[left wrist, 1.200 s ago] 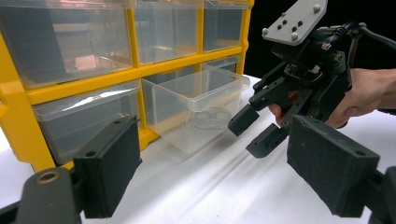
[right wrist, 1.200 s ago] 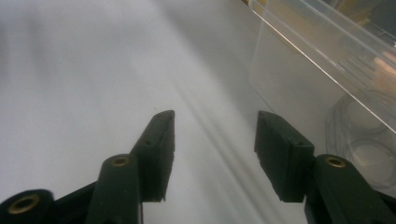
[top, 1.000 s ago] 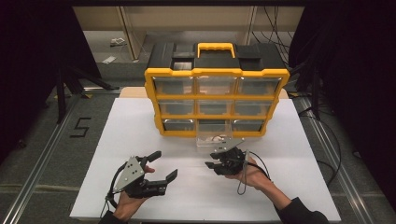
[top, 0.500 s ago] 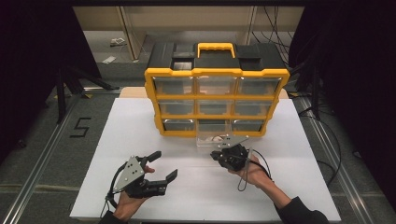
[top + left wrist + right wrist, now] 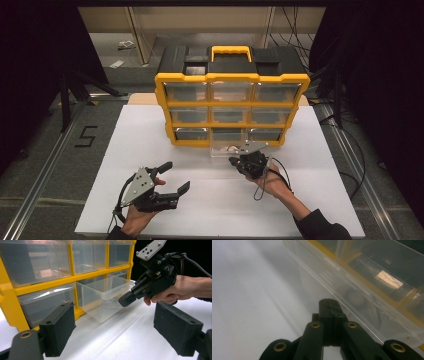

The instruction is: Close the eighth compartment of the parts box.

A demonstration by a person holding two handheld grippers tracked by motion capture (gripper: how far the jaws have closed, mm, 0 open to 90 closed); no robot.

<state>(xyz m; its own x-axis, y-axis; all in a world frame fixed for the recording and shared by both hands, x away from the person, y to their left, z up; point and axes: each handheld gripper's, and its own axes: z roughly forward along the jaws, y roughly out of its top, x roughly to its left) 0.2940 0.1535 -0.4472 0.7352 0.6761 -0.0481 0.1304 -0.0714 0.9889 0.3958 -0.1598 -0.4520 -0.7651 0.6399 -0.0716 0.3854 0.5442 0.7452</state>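
A yellow organiser (image 5: pixel 232 107) with clear drawers stands at the back of the white table. Its bottom middle drawer (image 5: pixel 225 150) (image 5: pixel 107 297) is pulled out onto the table, with a small pale item blurred inside. My right gripper (image 5: pixel 234 162) (image 5: pixel 123 301) (image 5: pixel 329 303) is just in front of that drawer's front wall (image 5: pixel 352 293). Its jaws have just been closing and now stand shut, pad against pad, with nothing between them. My left gripper (image 5: pixel 174 176) (image 5: pixel 117 330) rests at the front left, open and empty, pointing toward the drawer.
The white table top (image 5: pixel 320 165) spreads between the grippers and to both sides. A cable (image 5: pixel 280 172) loops from the right gripper over the hand. Dark floor with metal rails (image 5: pixel 45 170) runs past the table's left edge.
The right gripper's jaws have come together, and the hand has edged slightly toward the pulled-out drawer. The left gripper has stayed put.
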